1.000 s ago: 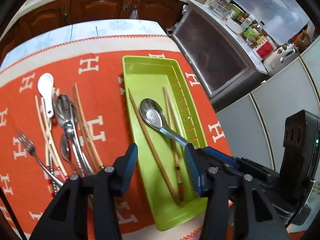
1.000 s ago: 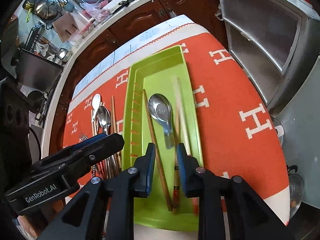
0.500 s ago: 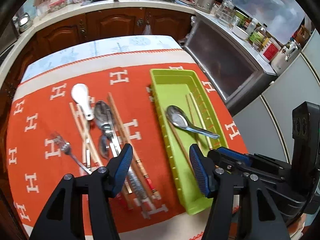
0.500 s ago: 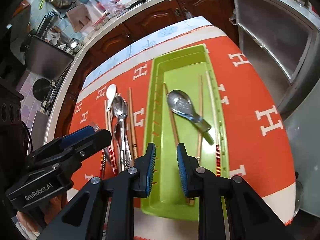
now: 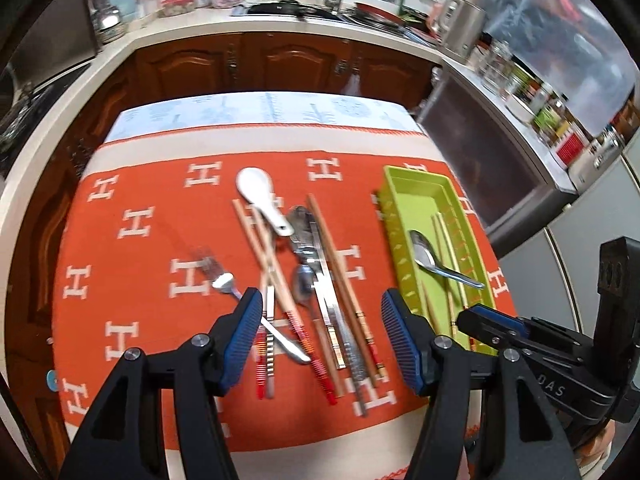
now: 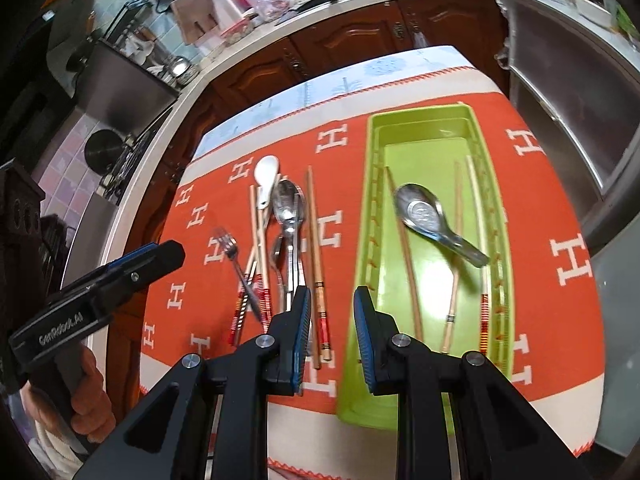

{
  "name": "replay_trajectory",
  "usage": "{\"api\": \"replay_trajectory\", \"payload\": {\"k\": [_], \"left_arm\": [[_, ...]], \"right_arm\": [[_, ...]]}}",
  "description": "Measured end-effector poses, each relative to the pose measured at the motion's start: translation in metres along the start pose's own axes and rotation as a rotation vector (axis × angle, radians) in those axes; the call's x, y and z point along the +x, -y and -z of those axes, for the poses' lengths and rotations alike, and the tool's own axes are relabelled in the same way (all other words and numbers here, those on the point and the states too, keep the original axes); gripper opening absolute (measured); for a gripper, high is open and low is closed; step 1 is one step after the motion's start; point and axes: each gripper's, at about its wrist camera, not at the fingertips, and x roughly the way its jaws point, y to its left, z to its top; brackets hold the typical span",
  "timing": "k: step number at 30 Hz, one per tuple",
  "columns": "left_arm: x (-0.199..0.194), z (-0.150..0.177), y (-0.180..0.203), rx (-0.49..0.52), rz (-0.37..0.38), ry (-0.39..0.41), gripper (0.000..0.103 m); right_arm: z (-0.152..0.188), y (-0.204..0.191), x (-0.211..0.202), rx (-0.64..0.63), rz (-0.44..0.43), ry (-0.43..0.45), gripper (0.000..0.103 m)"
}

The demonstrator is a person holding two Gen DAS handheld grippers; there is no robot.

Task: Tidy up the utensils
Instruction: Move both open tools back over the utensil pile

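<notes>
A lime green tray (image 5: 416, 204) (image 6: 424, 156) lies on the right of the orange cloth. In it are a metal spoon (image 5: 424, 248) (image 6: 420, 210), set slantwise, and several chopsticks (image 6: 404, 248). Left of the tray is a loose pile: a white ceramic spoon (image 5: 260, 196) (image 6: 266, 174), metal spoons (image 5: 308, 240) (image 6: 288, 208), chopsticks (image 5: 336, 264) and a fork (image 5: 224, 280) (image 6: 230, 246). My left gripper (image 5: 320, 300) hangs open and wide above the near ends of that pile, holding nothing. My right gripper (image 6: 332, 294) hovers over the tray's left wall, jaws narrowly apart and empty.
The orange cloth (image 5: 140, 200) with white H marks covers a small table. Brown cabinets (image 5: 280, 64) and a white counter stand behind it. A steel appliance (image 5: 492, 160) is close on the right. A person's hand (image 6: 92, 396) grips the left gripper's handle.
Both grippers rose and drew back. The left one swung from above the tray to above the loose pile and its jaws widened. The spoon in the tray now lies slantwise.
</notes>
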Motion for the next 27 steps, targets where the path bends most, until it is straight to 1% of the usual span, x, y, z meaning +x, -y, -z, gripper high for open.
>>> {"api": "replay_trajectory", "payload": {"k": [6, 11, 13, 19, 22, 23, 24, 26, 27], "left_arm": [[-0.01, 0.002, -0.027, -0.039, -0.022, 0.016, 0.06], [-0.005, 0.005, -0.045, -0.066, -0.017, 0.003, 0.06], [0.002, 0.008, -0.052, -0.078, -0.001, -0.02, 0.06], [0.036, 0.02, -0.068, -0.113, 0.085, -0.11, 0.06], [0.06, 0.025, -0.076, -0.158, 0.132, -0.161, 0.054], [0.069, 0.027, -0.079, -0.173, 0.144, -0.179, 0.05], [0.074, 0.028, -0.08, -0.185, 0.152, -0.191, 0.046], [0.088, 0.029, -0.082, -0.206, 0.165, -0.212, 0.042], [0.095, 0.029, -0.083, -0.217, 0.167, -0.224, 0.038]], "right_arm": [[-0.007, -0.029, 0.006, -0.062, -0.016, -0.011, 0.022], [-0.016, -0.052, 0.017, -0.105, -0.027, -0.025, 0.022], [-0.02, -0.059, 0.025, -0.116, -0.029, -0.033, 0.022], [-0.027, -0.076, 0.049, -0.132, -0.038, -0.059, 0.022], [-0.026, -0.079, 0.065, -0.133, -0.046, -0.083, 0.022], [-0.025, -0.079, 0.07, -0.134, -0.046, -0.089, 0.022], [-0.025, -0.079, 0.074, -0.135, -0.046, -0.097, 0.022], [-0.024, -0.078, 0.084, -0.132, -0.05, -0.116, 0.022], [-0.023, -0.077, 0.088, -0.131, -0.049, -0.121, 0.022]]}}
